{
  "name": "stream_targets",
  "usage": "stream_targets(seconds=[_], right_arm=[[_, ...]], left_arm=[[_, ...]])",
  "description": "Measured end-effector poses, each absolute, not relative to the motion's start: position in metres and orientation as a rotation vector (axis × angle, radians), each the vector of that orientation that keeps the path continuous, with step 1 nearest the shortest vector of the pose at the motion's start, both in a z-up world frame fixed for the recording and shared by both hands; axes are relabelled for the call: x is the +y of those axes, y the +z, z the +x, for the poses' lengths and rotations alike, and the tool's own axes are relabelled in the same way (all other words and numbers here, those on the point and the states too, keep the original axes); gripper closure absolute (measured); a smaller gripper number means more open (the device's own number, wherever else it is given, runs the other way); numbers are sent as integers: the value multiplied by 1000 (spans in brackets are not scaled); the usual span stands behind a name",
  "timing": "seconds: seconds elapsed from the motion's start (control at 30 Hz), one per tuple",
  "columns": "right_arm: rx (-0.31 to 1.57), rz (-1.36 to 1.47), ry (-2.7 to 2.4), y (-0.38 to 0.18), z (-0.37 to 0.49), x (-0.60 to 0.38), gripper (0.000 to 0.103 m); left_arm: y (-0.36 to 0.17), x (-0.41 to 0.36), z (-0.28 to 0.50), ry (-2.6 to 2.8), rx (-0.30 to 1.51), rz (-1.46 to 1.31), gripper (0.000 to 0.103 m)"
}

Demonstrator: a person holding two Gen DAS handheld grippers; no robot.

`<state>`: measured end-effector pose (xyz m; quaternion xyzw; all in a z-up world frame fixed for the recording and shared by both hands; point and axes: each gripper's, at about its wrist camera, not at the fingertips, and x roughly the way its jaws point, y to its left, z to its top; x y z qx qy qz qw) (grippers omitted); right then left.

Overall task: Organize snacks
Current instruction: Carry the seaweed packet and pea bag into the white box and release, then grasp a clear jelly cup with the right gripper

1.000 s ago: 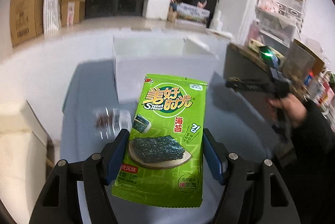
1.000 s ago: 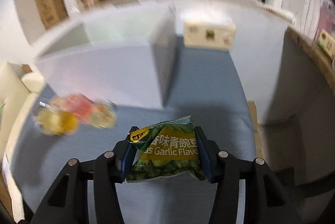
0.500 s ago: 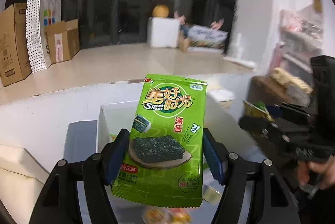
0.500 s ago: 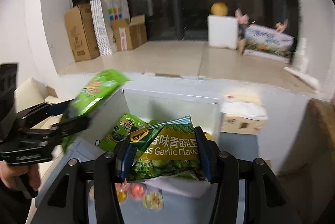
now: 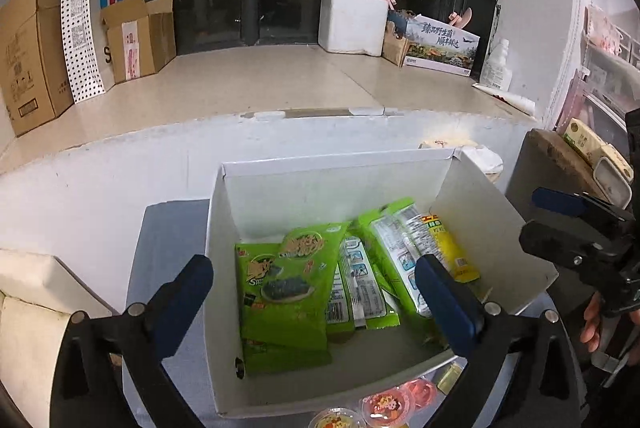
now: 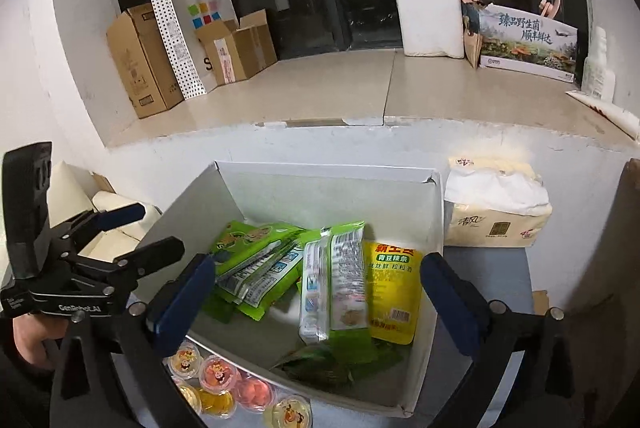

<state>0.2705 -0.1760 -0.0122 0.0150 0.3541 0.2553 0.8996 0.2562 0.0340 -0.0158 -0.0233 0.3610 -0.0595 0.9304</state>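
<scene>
Both packets have left the jaws since a moment ago: left gripper (image 5: 316,298) and right gripper (image 6: 320,302) gape empty over the white box (image 5: 496,228), snack packets (image 6: 336,280) piled at frame centre, jelly cups (image 6: 218,376) below it.

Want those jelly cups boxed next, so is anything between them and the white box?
Only the box's near wall, which the jelly cups sit right against outside. Its top is open, so lifting them over looks unobstructed.

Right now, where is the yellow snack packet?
In both wrist views, the yellow snack packet lies inside the white box, at its right side beside the green packets.
</scene>
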Motion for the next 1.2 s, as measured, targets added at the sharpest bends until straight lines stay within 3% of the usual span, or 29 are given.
stream_targets(seconds=[0.6,0.93,1.2], right_arm=[[622,-65,535,6,201,-175,0],[720,-5,567,-66,107,-197,0],[780,-39,540,-94,102,-188,0]], left_arm=[[12,50,177,-152,663,-95,0],[-56,51,72,-227,742,-223,0],[-86,59,37,-166,791,-283,0]])
